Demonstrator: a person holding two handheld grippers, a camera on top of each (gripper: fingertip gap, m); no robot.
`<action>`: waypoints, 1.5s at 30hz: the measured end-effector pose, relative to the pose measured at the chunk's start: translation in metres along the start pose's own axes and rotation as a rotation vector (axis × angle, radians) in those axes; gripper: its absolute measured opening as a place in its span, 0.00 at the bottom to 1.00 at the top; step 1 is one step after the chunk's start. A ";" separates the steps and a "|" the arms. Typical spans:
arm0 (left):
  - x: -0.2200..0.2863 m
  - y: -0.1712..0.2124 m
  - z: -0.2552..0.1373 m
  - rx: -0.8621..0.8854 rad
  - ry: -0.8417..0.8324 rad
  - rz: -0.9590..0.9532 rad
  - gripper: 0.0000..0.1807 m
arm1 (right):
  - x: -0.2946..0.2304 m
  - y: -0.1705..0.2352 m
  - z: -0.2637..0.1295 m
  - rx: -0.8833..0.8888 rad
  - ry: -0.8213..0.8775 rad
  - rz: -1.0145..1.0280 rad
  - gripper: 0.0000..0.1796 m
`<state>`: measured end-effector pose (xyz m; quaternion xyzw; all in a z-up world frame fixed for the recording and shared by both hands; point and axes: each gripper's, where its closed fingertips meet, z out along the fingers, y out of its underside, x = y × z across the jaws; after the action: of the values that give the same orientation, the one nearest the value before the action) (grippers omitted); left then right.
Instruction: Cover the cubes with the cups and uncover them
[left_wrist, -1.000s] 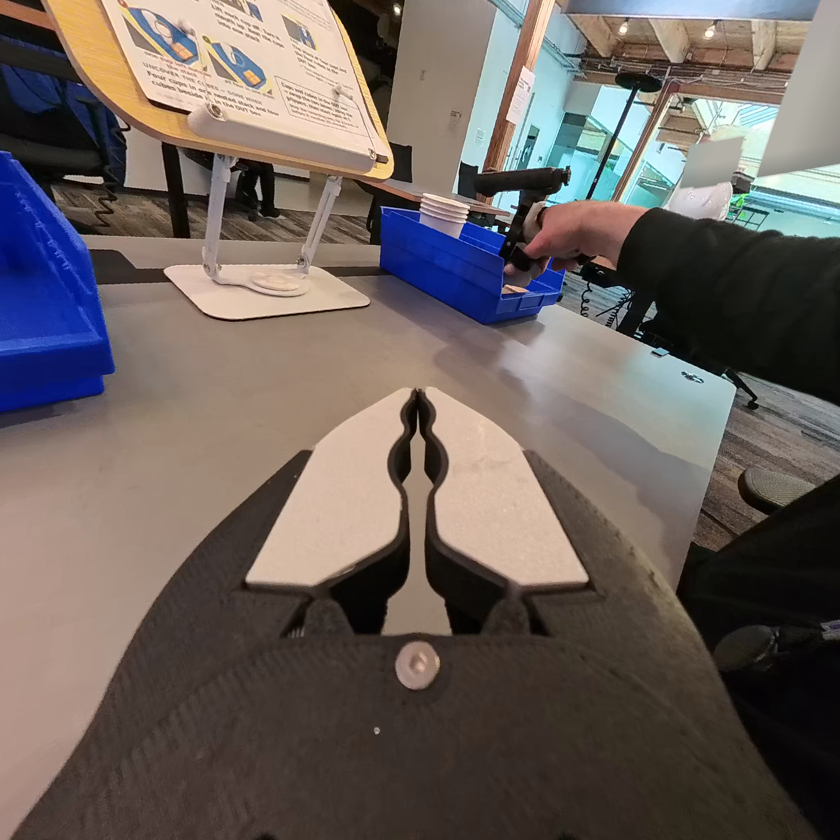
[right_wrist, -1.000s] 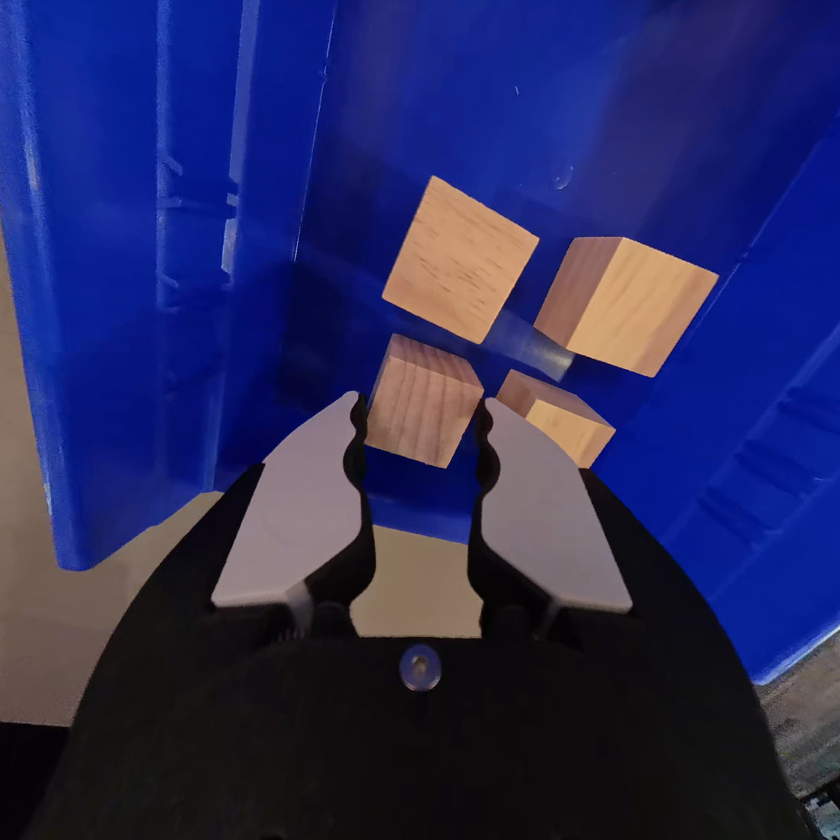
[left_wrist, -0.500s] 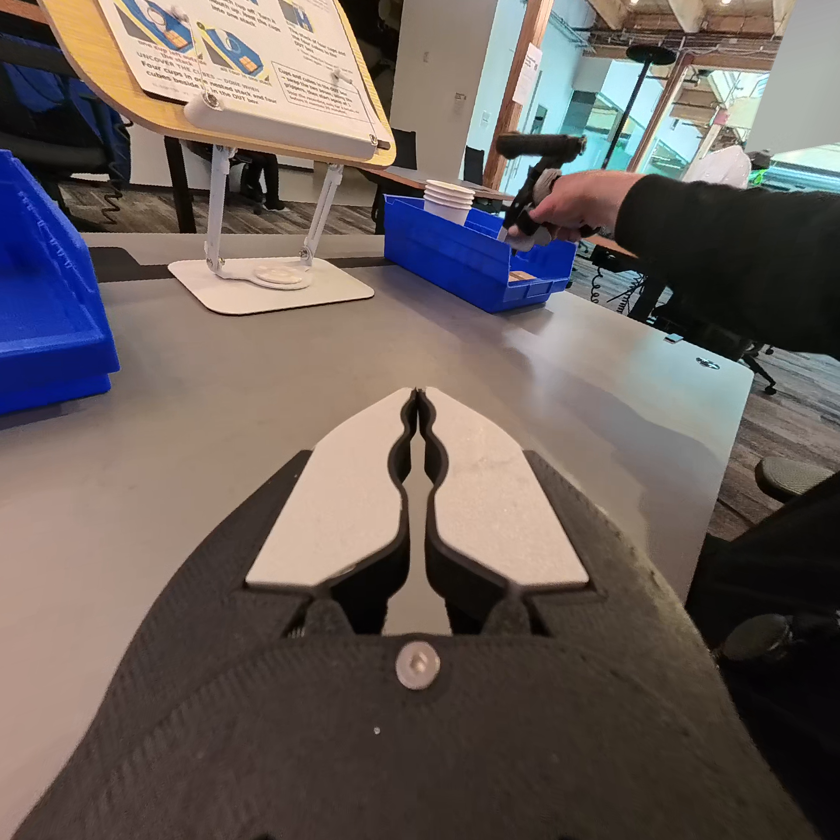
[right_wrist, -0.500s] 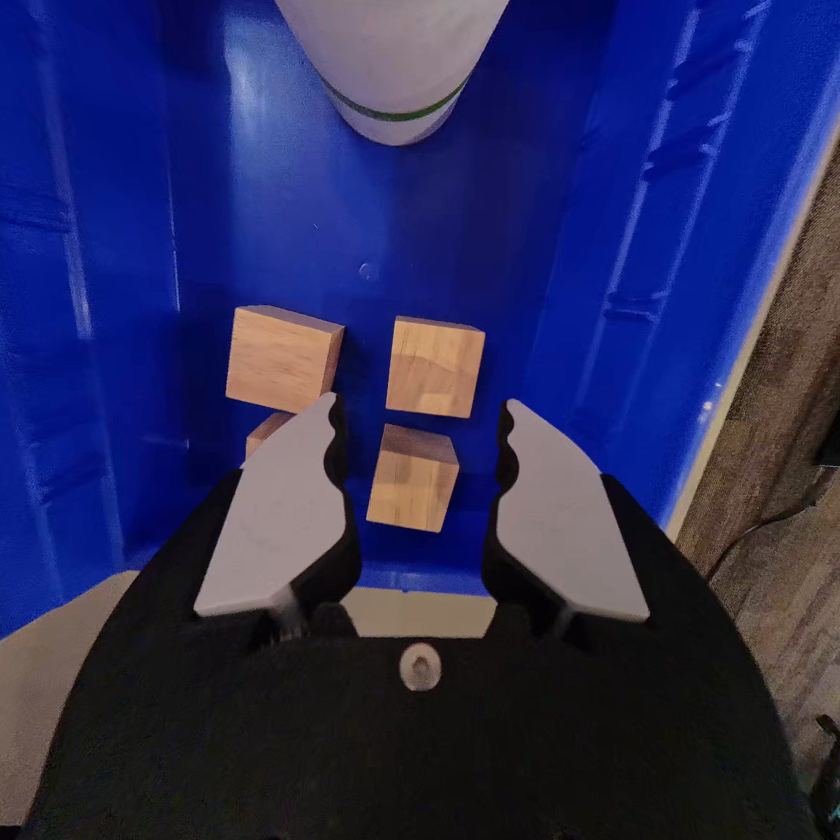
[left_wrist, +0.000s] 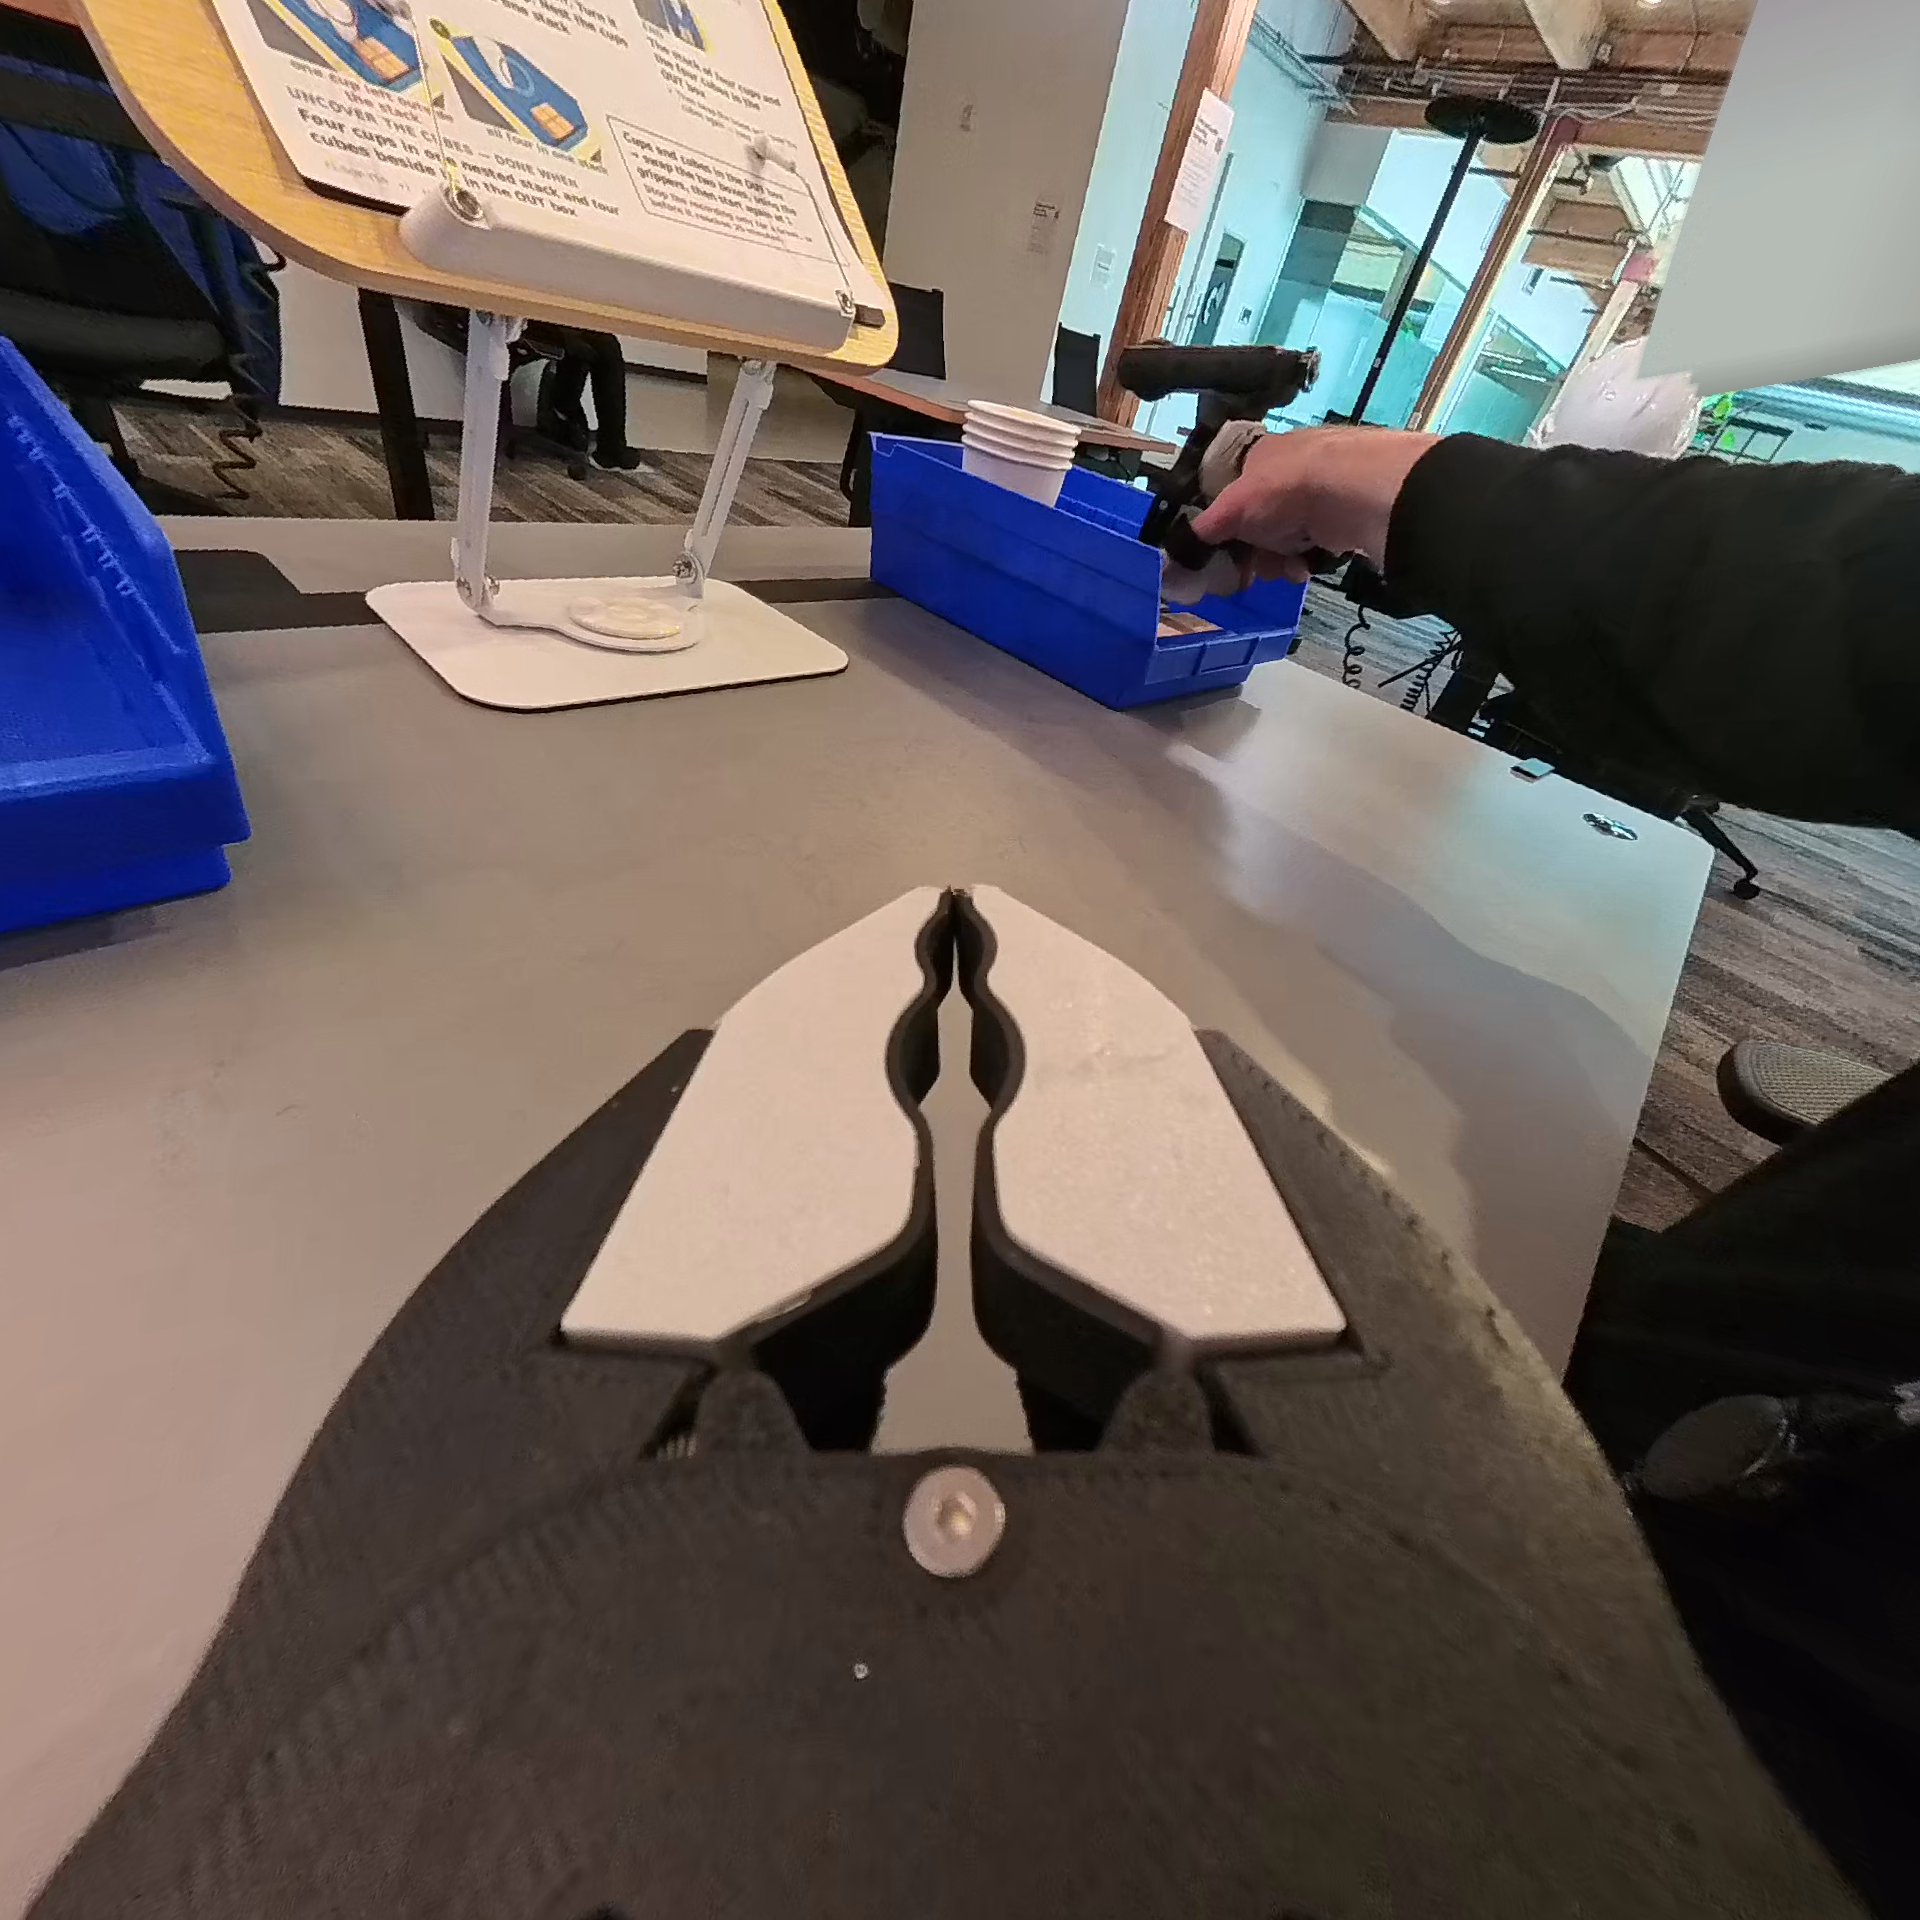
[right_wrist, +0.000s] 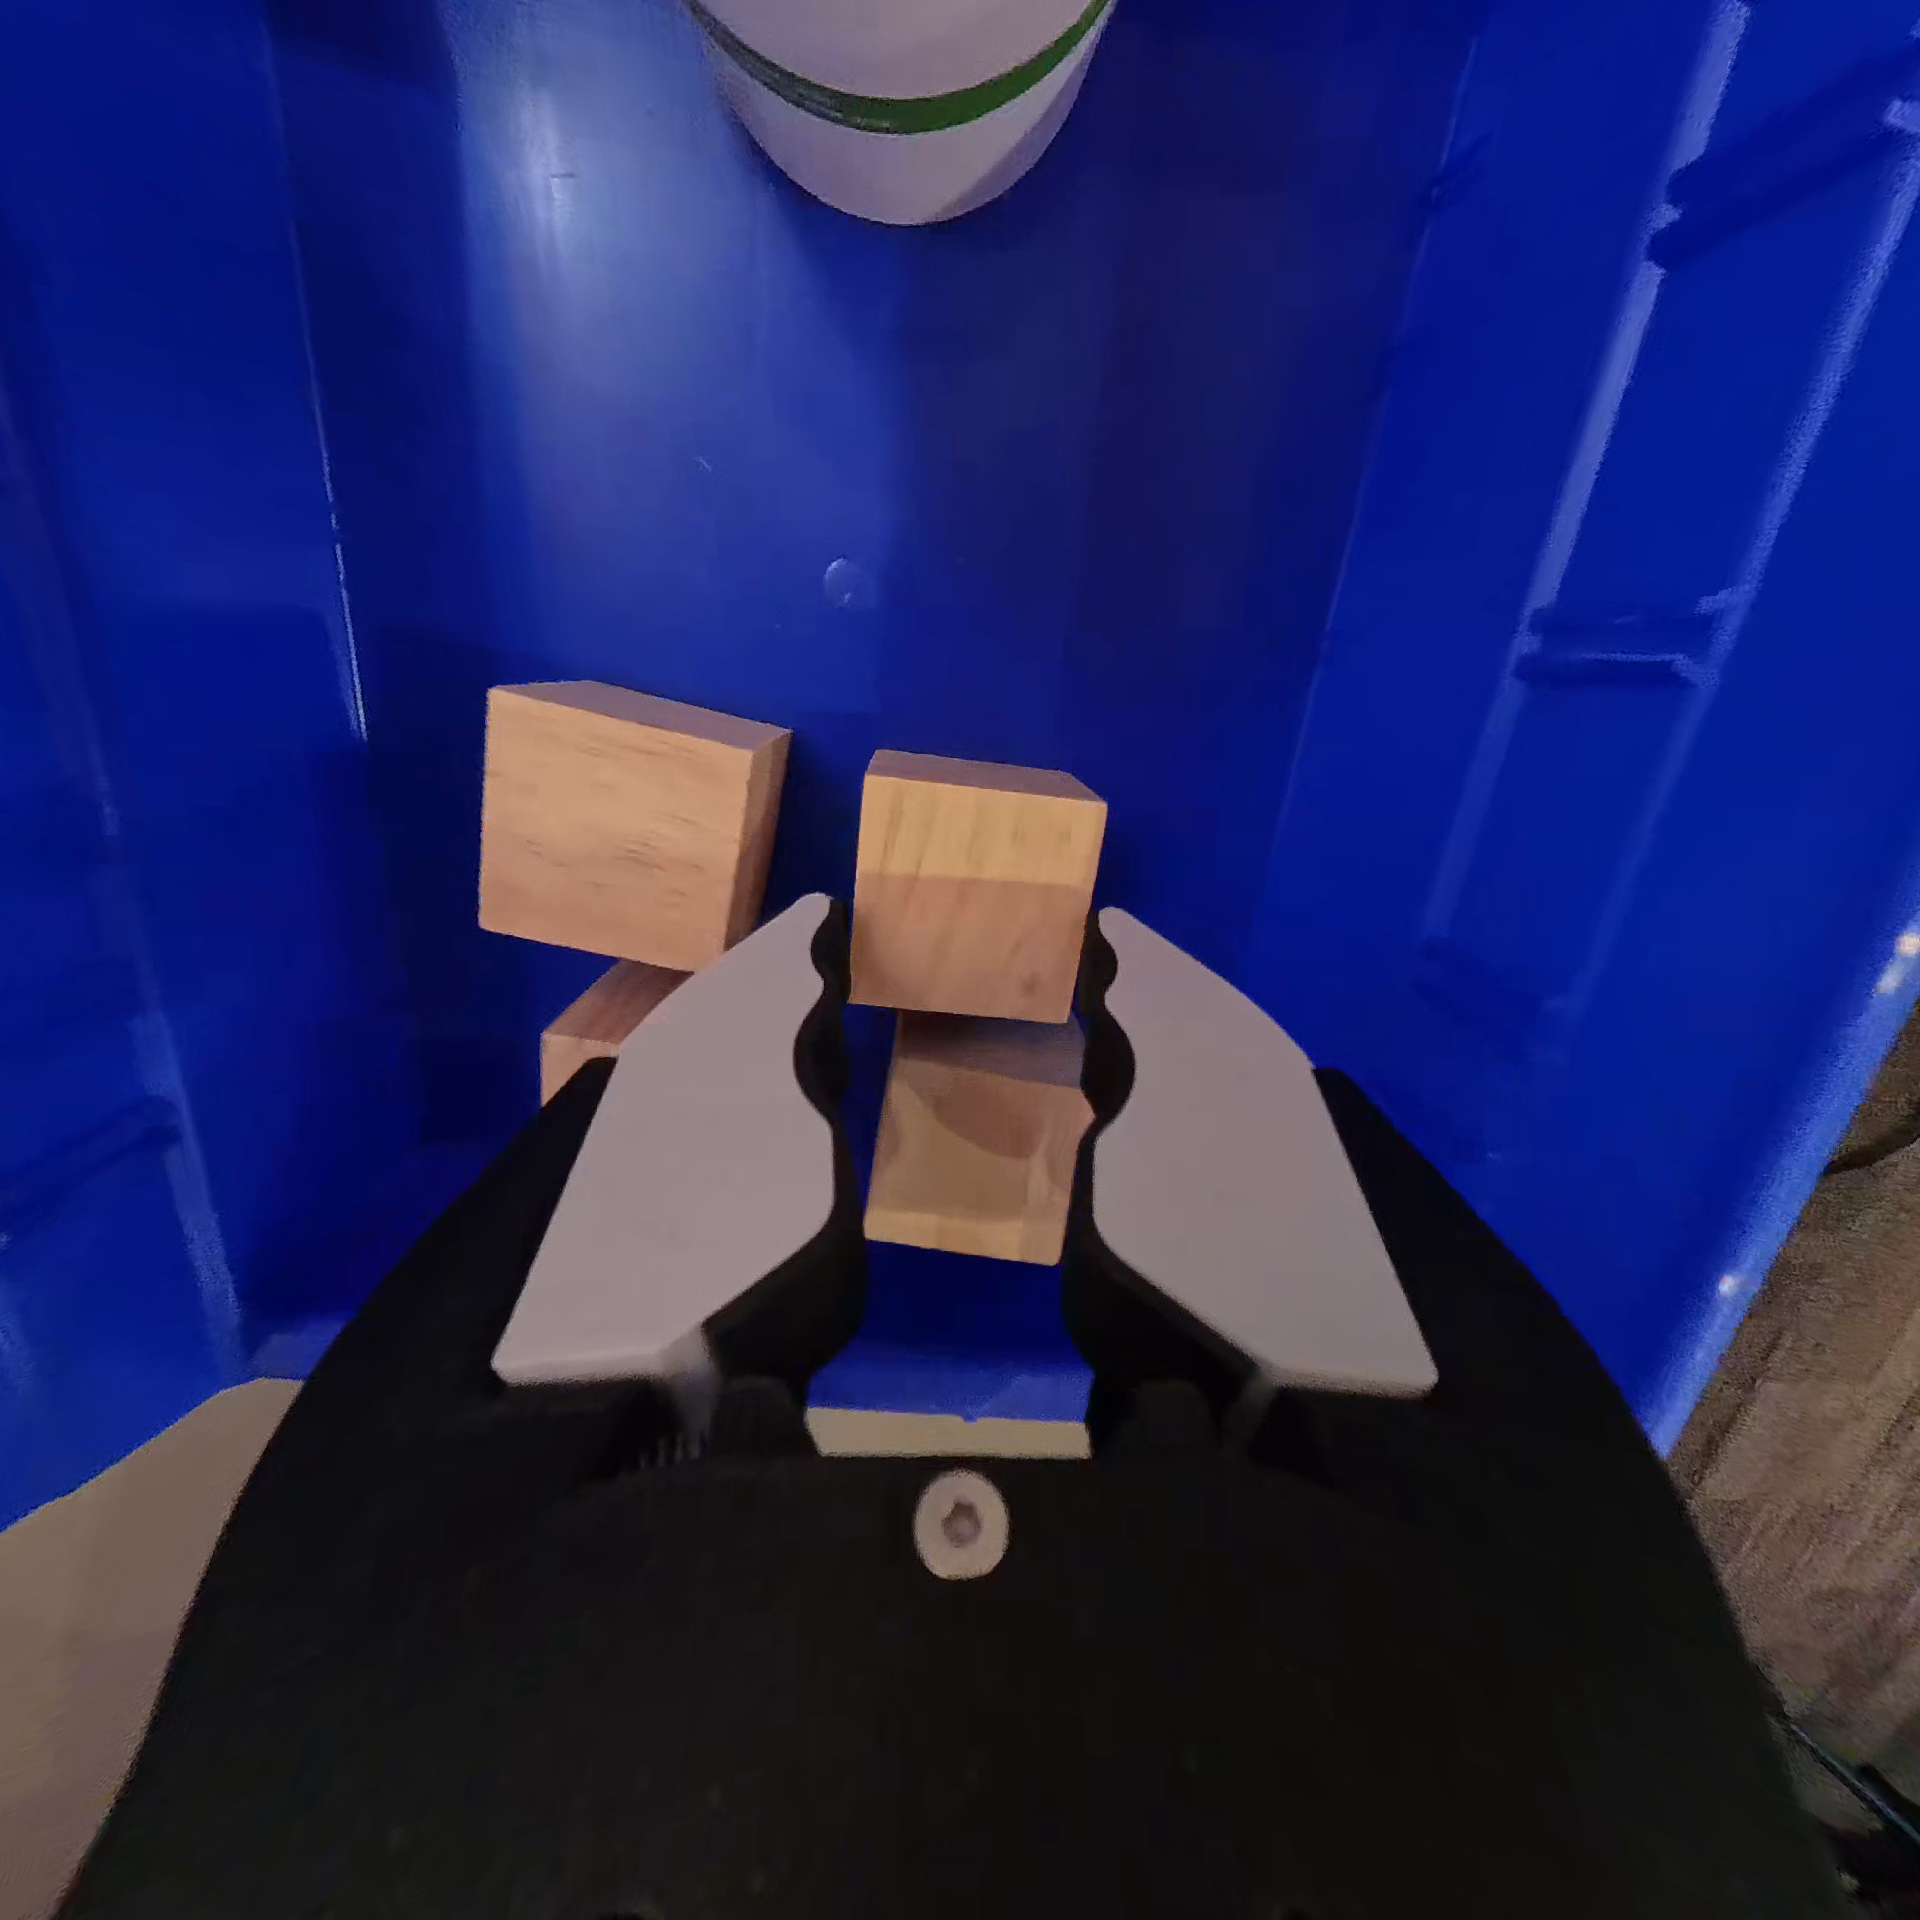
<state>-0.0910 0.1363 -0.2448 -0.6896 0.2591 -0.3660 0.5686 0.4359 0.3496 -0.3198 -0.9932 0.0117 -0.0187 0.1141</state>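
Several wooden cubes lie in a blue bin. My right gripper reaches down into it, its fingers tight against both sides of the nearest cube. A second cube sits just beyond, at the fingertips. A third cube lies to the left, and another is half hidden by the left finger. A white cup with a green band stands farther in. My left gripper is shut and empty over the grey table. In the left wrist view, a stack of white cups stands in the same bin.
A second blue bin sits at the table's left. A wooden instruction board on a white stand is at the back. A person's hand and black sleeve reach across the right side. The table edge drops to wood flooring.
My right gripper swung round over the bin, dropped toward the cubes and narrowed its fingers onto the nearest one. The left gripper stayed shut and only tilted slightly.
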 end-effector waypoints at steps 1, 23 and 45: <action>0.000 0.000 0.000 0.001 0.003 -0.002 0.00 | -0.002 0.000 0.000 -0.001 0.006 -0.008 0.24; 0.003 0.000 0.000 -0.001 0.009 0.004 0.00 | -0.001 0.043 -0.007 -0.039 -0.008 -0.021 0.24; 0.008 0.005 0.004 -0.032 0.014 0.035 0.00 | -0.050 -0.012 -0.039 0.117 -0.017 -0.163 0.32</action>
<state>-0.0824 0.1312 -0.2481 -0.6914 0.2807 -0.3566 0.5621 0.3847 0.3543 -0.2806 -0.9826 -0.0713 -0.0204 0.1701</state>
